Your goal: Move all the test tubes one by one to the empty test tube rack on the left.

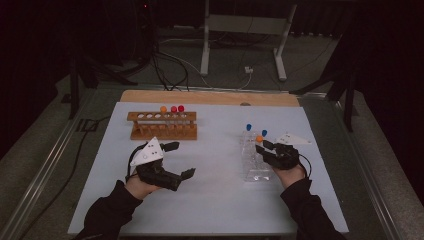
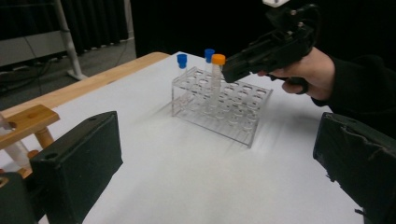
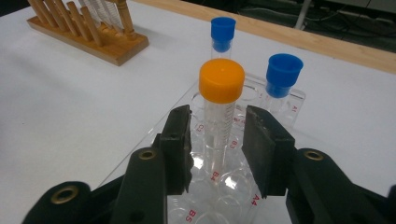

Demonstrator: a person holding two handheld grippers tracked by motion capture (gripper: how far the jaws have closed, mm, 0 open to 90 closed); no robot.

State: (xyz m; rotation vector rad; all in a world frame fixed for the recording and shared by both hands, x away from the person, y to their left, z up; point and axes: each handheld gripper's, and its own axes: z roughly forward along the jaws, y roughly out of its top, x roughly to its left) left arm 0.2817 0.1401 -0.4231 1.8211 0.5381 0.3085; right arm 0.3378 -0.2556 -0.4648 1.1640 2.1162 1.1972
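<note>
Clear rack (image 3: 295, 100) holds orange-capped tube (image 3: 221, 100), two blue-capped.

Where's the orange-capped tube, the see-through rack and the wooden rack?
orange-capped tube (image 3: 221, 80), right gripper view, on its orange cap.
see-through rack (image 2: 243, 128), left gripper view, on its near side wall.
wooden rack (image 1: 164, 134), high view, on its base rail.

- The person is wearing black long sleeves (image 1: 112, 207) reaching down to both wrists.
- The left black plastic tongs (image 1: 183, 160) are carrying a white three-cornered plate on top.
- The right black plastic tongs (image 3: 217, 149) are showing brass-coloured screw eyelets on their arms and flat rectangular pads (image 3: 180, 144).
</note>
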